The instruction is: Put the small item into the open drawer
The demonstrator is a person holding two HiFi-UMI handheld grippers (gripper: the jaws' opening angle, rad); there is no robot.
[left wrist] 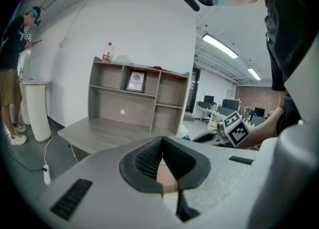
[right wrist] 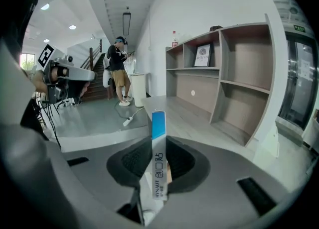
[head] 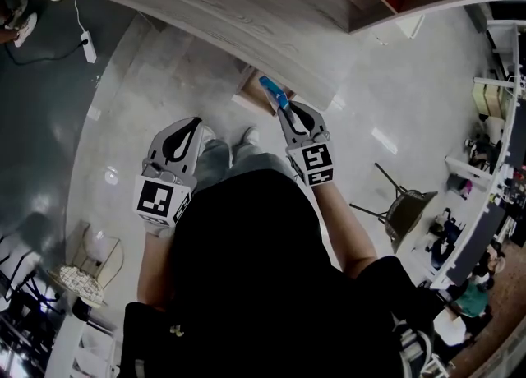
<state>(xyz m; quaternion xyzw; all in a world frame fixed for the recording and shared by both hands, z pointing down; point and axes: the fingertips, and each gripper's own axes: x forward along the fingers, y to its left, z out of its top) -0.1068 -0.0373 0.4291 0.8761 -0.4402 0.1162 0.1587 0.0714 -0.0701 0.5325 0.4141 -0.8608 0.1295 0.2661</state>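
Right gripper (right wrist: 158, 143) fingers pinch the small box (right wrist: 158, 121); ease it down into the drawer (head: 251, 86), probably just below. Left gripper (left wrist: 162, 141) fingers are pressed together.

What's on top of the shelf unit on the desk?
On the shelf unit a bottle stands near the left end, a low dark thing farther right; the top's rear is hidden from below.

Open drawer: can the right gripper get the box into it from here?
Probably yes. The right gripper, shut on the box, hangs right by the open drawer; nothing shows between them.
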